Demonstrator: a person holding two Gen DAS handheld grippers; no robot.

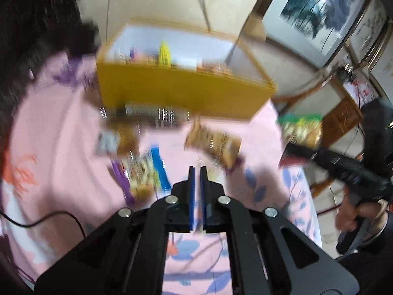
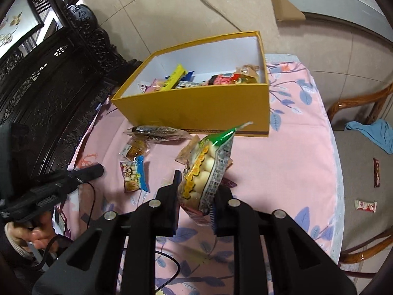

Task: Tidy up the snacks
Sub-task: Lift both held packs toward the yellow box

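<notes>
A yellow box (image 2: 196,103) stands open at the far side of the pink floral table, with several snack packs inside. My right gripper (image 2: 196,184) is shut on a green-topped snack bag (image 2: 208,167) and holds it above the cloth, in front of the box. The bag also shows at the right of the blurred left wrist view (image 1: 299,130). My left gripper (image 1: 197,169) is shut and empty, above loose snacks. Loose packs lie before the box: a blue-edged pack (image 2: 135,175), a small brown pack (image 2: 135,150), a dark long pack (image 2: 157,131) and a brown bag (image 1: 213,145).
A dark carved cabinet (image 2: 49,86) borders the table's left side. A wooden chair (image 2: 363,108) with a blue cloth (image 2: 373,132) stands to the right. Two snack packs (image 2: 366,205) lie on the floor. A black cable (image 1: 49,218) crosses the cloth.
</notes>
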